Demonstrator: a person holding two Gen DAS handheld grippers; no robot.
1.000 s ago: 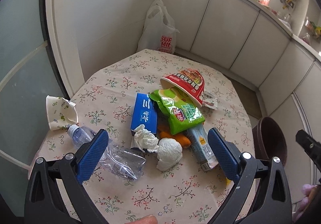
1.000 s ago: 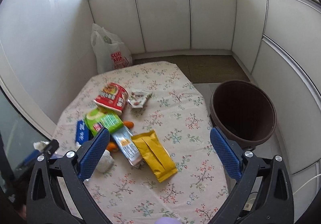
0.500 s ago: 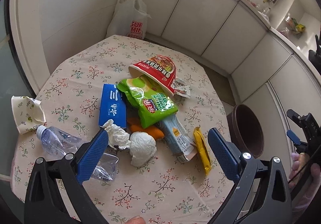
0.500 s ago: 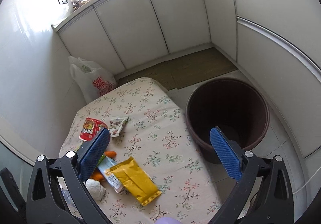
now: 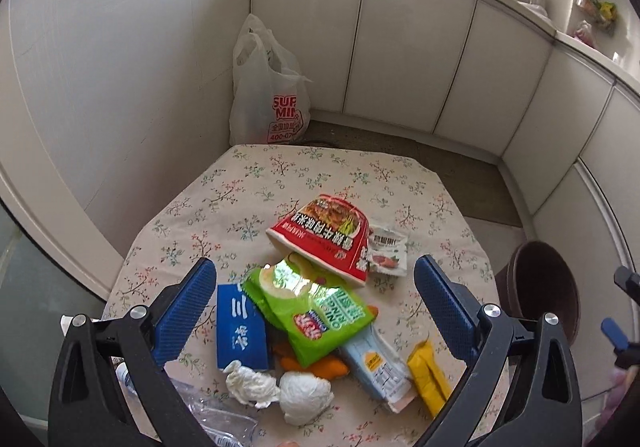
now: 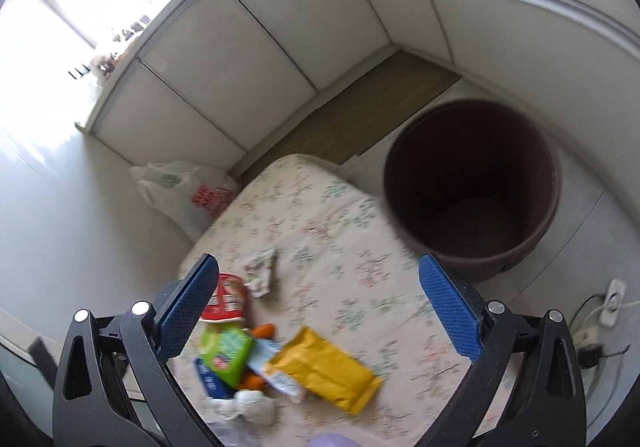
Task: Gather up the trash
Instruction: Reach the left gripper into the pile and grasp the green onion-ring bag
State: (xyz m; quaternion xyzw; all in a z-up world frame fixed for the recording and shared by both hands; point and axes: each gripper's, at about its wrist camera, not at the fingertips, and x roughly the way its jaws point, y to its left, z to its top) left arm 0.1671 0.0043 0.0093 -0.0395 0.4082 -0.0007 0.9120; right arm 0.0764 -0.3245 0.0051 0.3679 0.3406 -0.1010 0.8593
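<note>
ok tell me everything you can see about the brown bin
The brown bin is a round, open-topped tub, plastic by the look of it, standing upright on the pale floor just off the table edge, on the side away from the white shopping bag. Its dark inside looks empty. In the left wrist view it shows partly behind the finger.

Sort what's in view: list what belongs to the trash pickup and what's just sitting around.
For the job: red noodle cup, green snack bag, blue packet, yellow wrapper, crumpled tissues, brown bin.

Just there: white shopping bag, floral tablecloth, power strip.
</note>
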